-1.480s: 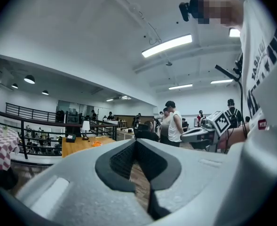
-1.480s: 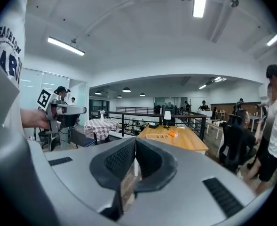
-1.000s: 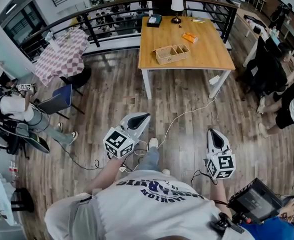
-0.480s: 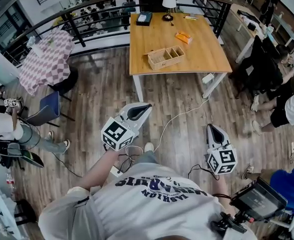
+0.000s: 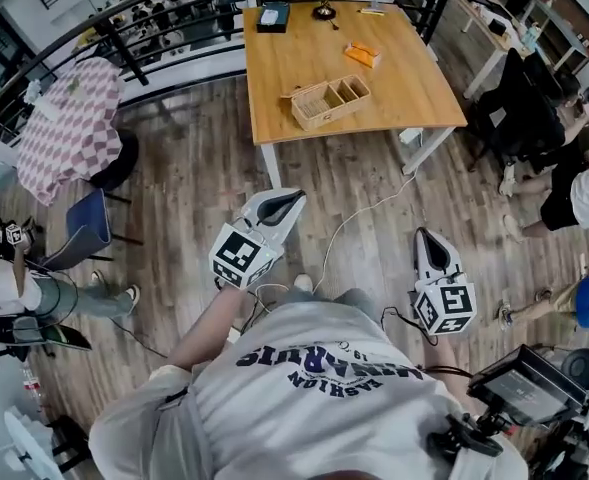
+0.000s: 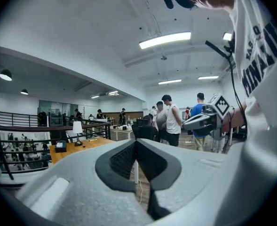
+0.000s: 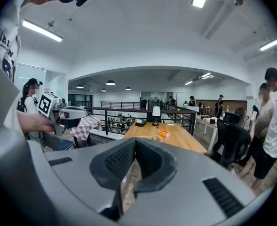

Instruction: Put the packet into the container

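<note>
On the desk (image 5: 274, 78), upper centre: orange packet (image 5: 361, 55) lies on bare wood, near the container (image 5: 330, 100) but apart from it, so not yet in.
Container: divided tray with an open top, toward the desk's near edge — an easy drop-in.
Left tool (image 5: 296, 197): pressed together, empty.
Right tool (image 5: 423, 235): pressed together, empty.
Stance: both low over the floor (image 5: 194, 188), aimed at the desk, well short of it — probably the approach, nothing to grip yet.
</note>
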Demonstrator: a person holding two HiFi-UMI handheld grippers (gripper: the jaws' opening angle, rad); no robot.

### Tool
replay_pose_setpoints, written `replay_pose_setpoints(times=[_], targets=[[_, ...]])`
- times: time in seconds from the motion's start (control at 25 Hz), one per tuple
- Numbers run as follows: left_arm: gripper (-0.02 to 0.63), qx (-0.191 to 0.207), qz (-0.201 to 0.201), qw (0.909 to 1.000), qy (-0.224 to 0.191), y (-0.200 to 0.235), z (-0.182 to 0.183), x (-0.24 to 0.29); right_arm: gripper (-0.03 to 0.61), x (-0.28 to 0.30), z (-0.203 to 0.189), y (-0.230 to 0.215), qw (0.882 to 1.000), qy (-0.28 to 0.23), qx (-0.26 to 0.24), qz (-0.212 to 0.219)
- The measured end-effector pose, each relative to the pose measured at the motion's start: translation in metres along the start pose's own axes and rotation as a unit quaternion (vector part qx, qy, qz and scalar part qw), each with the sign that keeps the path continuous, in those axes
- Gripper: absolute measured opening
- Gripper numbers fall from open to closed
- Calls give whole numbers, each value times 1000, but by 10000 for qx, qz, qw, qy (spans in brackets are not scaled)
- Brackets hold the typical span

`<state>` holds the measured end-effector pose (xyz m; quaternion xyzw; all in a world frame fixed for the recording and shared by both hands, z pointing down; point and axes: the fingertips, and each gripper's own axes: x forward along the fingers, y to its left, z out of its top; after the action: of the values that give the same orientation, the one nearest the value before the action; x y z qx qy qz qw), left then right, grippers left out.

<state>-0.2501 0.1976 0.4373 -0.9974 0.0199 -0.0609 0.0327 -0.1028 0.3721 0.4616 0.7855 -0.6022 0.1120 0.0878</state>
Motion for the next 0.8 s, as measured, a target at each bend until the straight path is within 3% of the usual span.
replay_pose_setpoints(times=[0.16,0.36,0.56,0.8], targets=[[3,-216,239,9995,-16,27,-15,-7,9,4,-15,12,9996,266,-121,63],[3,-265,352,9990,87,53,-22,-2,9,30,1,-3,9998,187,64,17],[3,-228,596,9979,107,53,-20,-7,9,59,3,4,9988,198,-197,402],[3,-525,837,9951,-10,77,-19,7,9,118,31,-10,9972,-27,-160,729]])
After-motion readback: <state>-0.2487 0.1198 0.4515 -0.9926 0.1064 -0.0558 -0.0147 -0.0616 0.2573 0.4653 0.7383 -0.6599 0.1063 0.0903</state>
